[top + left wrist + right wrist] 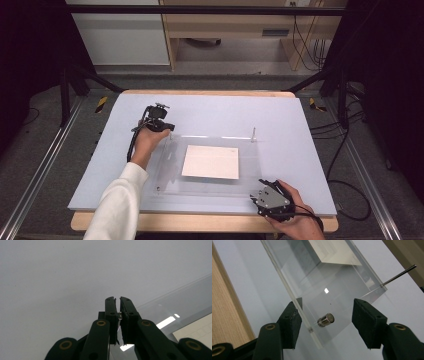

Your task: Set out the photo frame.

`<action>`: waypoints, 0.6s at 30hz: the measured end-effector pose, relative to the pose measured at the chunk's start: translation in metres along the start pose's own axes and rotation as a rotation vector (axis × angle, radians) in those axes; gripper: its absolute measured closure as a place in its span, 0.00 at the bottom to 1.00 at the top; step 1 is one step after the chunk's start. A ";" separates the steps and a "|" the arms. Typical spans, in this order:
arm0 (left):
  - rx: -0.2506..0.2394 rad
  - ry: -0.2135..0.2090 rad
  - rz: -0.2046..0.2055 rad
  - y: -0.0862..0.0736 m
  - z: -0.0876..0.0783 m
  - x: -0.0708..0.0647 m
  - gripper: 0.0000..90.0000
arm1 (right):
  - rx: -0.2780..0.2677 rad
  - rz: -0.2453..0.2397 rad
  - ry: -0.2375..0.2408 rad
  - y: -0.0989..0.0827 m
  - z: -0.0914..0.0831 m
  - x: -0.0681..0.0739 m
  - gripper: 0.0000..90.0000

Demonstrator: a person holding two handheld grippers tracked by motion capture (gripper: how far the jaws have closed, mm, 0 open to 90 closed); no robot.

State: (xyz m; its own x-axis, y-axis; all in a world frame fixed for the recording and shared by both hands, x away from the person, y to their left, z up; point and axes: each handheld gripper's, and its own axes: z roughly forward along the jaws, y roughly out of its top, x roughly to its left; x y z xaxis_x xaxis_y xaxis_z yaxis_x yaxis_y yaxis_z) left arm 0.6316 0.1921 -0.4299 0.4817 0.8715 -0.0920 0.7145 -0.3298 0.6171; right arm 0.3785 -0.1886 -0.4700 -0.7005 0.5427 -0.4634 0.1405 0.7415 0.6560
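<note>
**Clear gloss on matt board**

Transparent acrylic-looking plate (200, 185), glossy, smooth, catching highlights. Under it, matt off-white paper sheet (210, 161). Polished metal stud (326, 320) and thin metal pin (398, 275), both shiny. Matt pale-lilac board (280, 115), smooth. Bare wood table edge (165, 222), grainy. Matt black plastic jaws, rough pads.

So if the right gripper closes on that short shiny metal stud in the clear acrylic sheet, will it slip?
Probably. The short shiny metal stud looks smooth and round, so the right gripper might skid off. The clear acrylic sheet looks rigid and shouldn't flex.
</note>
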 end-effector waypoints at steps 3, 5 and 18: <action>-0.004 0.003 0.000 0.000 0.000 -0.001 0.94 | 0.007 0.000 -0.004 0.001 0.001 0.001 0.47; -0.003 0.002 -0.001 0.000 0.000 -0.001 0.94 | 0.006 0.005 -0.005 0.001 0.001 0.001 0.47; -0.084 0.008 -0.010 -0.005 -0.010 0.001 0.78 | -0.006 0.027 -0.014 0.004 -0.001 0.000 0.48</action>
State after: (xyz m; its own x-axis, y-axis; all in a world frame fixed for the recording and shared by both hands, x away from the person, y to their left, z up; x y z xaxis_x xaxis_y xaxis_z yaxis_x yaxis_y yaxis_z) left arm 0.6235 0.1981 -0.4248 0.4708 0.8773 -0.0928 0.6739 -0.2898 0.6797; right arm 0.3781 -0.1861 -0.4670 -0.6869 0.5680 -0.4534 0.1550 0.7240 0.6721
